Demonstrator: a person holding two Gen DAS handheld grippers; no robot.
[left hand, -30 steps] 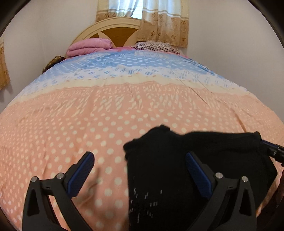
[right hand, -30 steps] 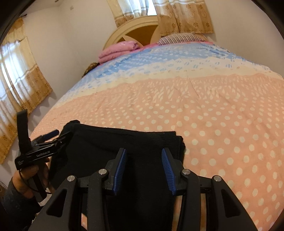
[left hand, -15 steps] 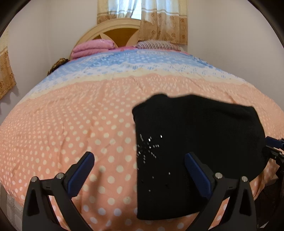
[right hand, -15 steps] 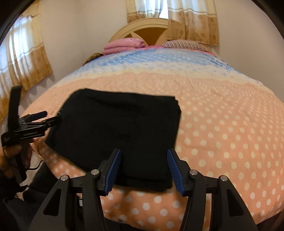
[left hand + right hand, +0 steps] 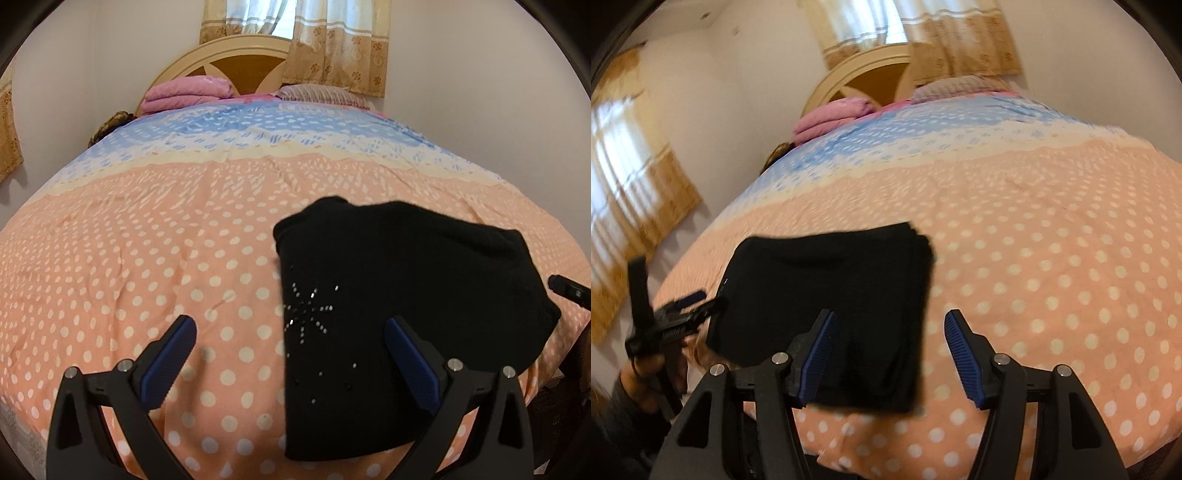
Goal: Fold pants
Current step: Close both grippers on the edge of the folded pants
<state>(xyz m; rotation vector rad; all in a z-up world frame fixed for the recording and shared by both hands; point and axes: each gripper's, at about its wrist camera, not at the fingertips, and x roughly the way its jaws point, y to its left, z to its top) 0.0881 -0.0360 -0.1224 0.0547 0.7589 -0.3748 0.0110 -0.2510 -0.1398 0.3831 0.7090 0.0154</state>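
A: 2 views to go through. Left wrist first: where are the pants?

B: Black pants [image 5: 406, 295] lie folded into a compact bundle on the peach polka-dot bedspread [image 5: 147, 258], near the bed's front edge and right of centre. A small star of shiny studs [image 5: 308, 310] shows on the top layer near the left side of the bundle.

A: And the left gripper?

B: Left gripper [image 5: 288, 354] has its jaws spread wide with nothing pinched. Its right blue pad sits in front of the fabric and the left pad over bare spread; I cannot tell whether either touches. A dark tip of the other tool [image 5: 565, 290] pokes in at the right edge, beside the bundle.

A: Further back?

B: Folded pink blanket [image 5: 188, 92] and a striped pillow [image 5: 321, 94] against a curved headboard [image 5: 236, 62], curtains [image 5: 332, 40] above.

A: Now the right wrist view.

B: It is motion-blurred. The right gripper [image 5: 888, 356] has its jaws opening; only the right corner of the bundle's near edge lies between the pads, and neither pad presses on it. The pants [image 5: 827, 295] rest flat on the spread [image 5: 1052, 277], stacked edges showing at the far right corner. At the lower left a hand [image 5: 646, 376] holds the left gripper [image 5: 696, 304] just beside the bundle's left side
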